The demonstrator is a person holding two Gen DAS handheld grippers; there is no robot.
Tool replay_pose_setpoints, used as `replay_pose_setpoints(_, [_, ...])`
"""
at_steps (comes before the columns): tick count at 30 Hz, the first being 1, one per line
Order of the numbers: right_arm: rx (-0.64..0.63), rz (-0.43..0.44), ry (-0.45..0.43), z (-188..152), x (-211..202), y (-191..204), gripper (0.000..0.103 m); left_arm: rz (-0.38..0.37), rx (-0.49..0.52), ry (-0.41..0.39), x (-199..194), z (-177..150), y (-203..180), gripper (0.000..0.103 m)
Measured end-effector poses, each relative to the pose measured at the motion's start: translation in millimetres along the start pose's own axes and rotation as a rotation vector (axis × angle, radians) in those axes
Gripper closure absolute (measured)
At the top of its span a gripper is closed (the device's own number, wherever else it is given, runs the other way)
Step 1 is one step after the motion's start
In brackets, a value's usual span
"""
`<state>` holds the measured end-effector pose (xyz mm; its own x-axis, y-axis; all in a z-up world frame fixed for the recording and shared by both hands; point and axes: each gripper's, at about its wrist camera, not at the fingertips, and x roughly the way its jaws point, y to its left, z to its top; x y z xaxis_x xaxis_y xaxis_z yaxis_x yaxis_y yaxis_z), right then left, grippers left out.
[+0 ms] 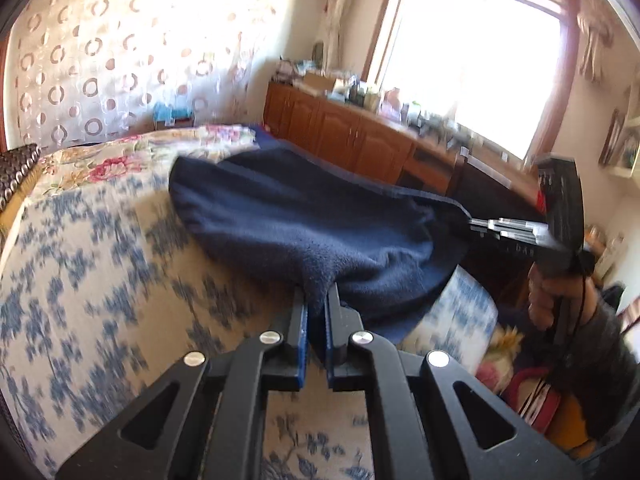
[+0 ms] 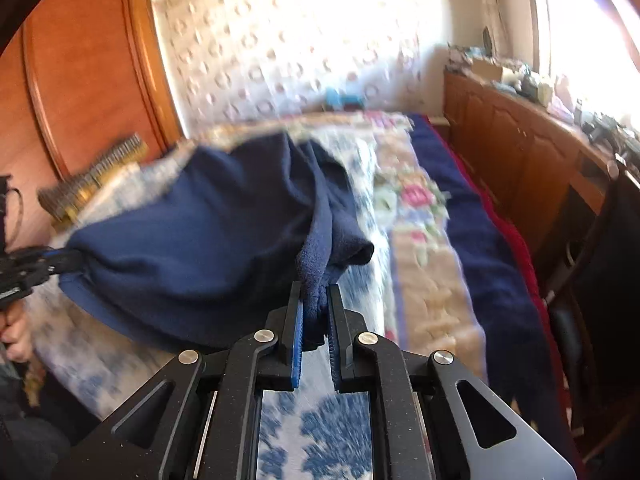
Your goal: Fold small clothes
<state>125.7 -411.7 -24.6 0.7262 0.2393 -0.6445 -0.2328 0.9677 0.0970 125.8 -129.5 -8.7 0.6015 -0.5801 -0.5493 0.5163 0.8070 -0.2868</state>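
Clearly soft and light, the navy garment (image 1: 280, 220) sags between my left gripper (image 1: 316, 312) and right gripper (image 2: 316, 312), each pinching a near corner.

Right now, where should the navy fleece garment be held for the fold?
By two points along its near edge, as now: the left claw pinches one bunched point and the right claw another. The navy fleece garment sags between them over the bed; come from the near side, pads across the hem.

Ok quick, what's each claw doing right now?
Left claw: closed on an edge of the navy fleece garment.
Right claw: closed on another bunched edge of it.
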Motion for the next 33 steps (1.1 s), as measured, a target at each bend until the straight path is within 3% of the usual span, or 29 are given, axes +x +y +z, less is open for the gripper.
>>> replay_pose_setpoints(4, [-0.017, 0.042, -0.086, 47.5, -7.4, 7.1, 0.095, 0.023, -0.018, -0.062, -4.0, 38.1, 18.0, 0.100])
replay_pose_setpoints(8, [-0.036, 0.057, -0.128, 93.0, 10.7, 10.7, 0.095, 0.040, -0.059, -0.092, 3.8, 73.0, 47.9, 0.100])
replay_pose_setpoints(16, [-0.096, 0.046, -0.068, 171.8, 115.4, 15.8, 0.095, 0.117, -0.126, -0.050, 61.3, 114.5, 110.5, 0.100])
replay_pose_setpoints(21, [-0.092, 0.035, -0.017, 187.6, 174.9, 6.1, 0.095, 0.123, -0.174, -0.025, 86.4, 117.7, 140.7, 0.094])
replay_pose_setpoints(23, [-0.087, 0.028, 0.001, 187.2, 191.0, 1.5, 0.095, 0.148, -0.163, -0.039, 85.4, 118.9, 146.5, 0.089])
replay_pose_setpoints(25, [-0.079, 0.014, 0.018, 187.2, 204.3, -2.6, 0.095, 0.160, -0.135, -0.051, 81.1, 119.4, 148.4, 0.071])
replay_pose_setpoints(29, [-0.055, -0.015, 0.030, 186.5, 218.5, -10.1, 0.094, 0.146, -0.116, -0.008, 80.1, 117.9, 149.4, 0.066])
replay_pose_setpoints(32, [-0.051, -0.040, -0.003, 189.4, 211.5, -14.1, 0.081, 0.129, -0.086, 0.035, 89.3, 112.1, 143.2, 0.064])
replay_pose_setpoints(33, [-0.054, -0.054, -0.014, 189.2, 206.0, -15.6, 0.071, 0.122, -0.075, 0.064, 97.0, 109.1, 141.8, 0.064])
